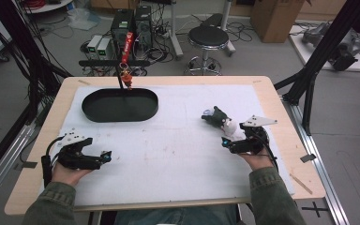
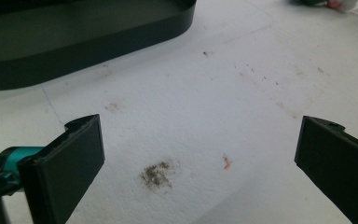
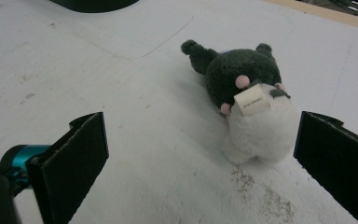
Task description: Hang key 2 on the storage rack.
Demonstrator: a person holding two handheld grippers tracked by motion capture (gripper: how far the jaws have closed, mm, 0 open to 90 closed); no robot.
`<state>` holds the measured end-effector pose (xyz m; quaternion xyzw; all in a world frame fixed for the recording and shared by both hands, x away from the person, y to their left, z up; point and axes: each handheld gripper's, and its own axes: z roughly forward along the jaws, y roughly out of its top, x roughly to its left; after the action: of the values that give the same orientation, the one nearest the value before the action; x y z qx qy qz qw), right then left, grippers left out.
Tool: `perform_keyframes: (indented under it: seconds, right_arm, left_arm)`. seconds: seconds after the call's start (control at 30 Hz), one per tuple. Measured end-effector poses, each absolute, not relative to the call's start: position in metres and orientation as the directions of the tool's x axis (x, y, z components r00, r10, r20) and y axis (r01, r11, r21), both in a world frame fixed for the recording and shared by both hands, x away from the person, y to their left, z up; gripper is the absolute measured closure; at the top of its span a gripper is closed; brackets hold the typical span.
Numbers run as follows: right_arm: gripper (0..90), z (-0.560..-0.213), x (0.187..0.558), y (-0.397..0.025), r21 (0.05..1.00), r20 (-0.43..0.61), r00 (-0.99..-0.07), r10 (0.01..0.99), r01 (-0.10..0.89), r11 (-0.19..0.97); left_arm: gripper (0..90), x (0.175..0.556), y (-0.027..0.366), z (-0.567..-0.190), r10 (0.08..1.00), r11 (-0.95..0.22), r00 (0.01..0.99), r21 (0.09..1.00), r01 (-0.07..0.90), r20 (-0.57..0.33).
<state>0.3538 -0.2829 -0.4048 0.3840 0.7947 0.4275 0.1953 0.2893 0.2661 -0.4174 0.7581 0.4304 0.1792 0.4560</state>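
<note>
Both hands rest low, left tool [image 1: 107, 156] and right tool [image 1: 225, 142] gaping wide.

One plush toy [image 1: 221, 121], dark green and white, with one paper tag [image 3: 252, 100] and three small pink spots showing in the right gripper view. One black oval tray [image 1: 120, 105]. One white mat [image 1: 178, 145] over one wooden table [image 1: 281, 122]. Two grippers: left gripper [image 1: 104, 156], right gripper [image 1: 226, 142].

Lab: computer towers [image 1: 131, 28], cable tangles, stool [image 1: 208, 38], cardboard box [image 1: 275, 16].
</note>
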Motion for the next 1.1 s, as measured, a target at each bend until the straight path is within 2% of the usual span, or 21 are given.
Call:
perform_keyframes:
  seconds: [0.57, 0.93, 1.1]
  right_arm:
    - [2.1, -0.391, 0.394, -0.267, 0.794, 0.017, -0.626, 0.780, 0.482, 0.370]
    - [2.2, -0.392, 0.430, -0.249, 0.702, -0.030, -0.633, 0.774, 0.538, 0.466]
    - [2.2, -0.401, 0.444, -0.252, 0.661, -0.014, -0.612, 0.790, 0.588, 0.467]
  left_arm:
    - [1.7, 0.283, 0.265, -0.428, 0.802, -0.266, 0.587, 0.815, 0.516, -0.110]
    - [1.7, 0.285, 0.266, -0.429, 0.787, -0.278, 0.605, 0.806, 0.523, -0.121]
    - [1.8, 0.283, 0.267, -0.428, 0.789, -0.273, 0.601, 0.807, 0.524, -0.124]
